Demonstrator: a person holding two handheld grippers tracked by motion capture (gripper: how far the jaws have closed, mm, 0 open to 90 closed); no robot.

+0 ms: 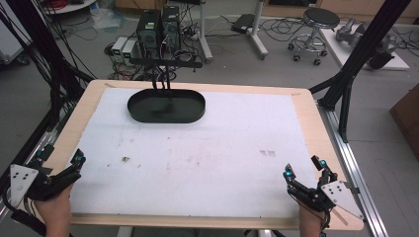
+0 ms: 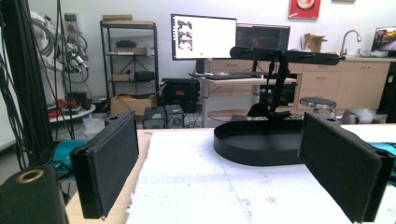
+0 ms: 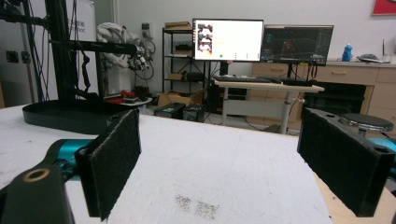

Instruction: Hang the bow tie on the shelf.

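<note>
A black oval tray point(image 1: 166, 106) lies at the far middle-left of the white mat point(image 1: 197, 148), and it looks empty. The same tray point(image 2: 261, 142) appears ahead in the left gripper view, and the tray point(image 3: 70, 116) sits far left in the right gripper view. My left gripper point(image 1: 63, 157) rests at the table's near left corner, held by a hand, jaws wide apart with nothing between them. My right gripper point(image 1: 305, 168) sits at the near right corner, also open and empty. Black padded fingers point(image 2: 109, 163) point(image 3: 114, 161) frame each gripper view.
A black stand with a crossbar point(image 1: 165, 63) rises behind the tray. Dark smudges point(image 1: 267, 153) mark the mat near the right gripper. Black frame posts point(image 1: 363, 49) flank the table. Computers point(image 1: 158, 27), a stool point(image 1: 320, 19) and cables lie on the floor beyond.
</note>
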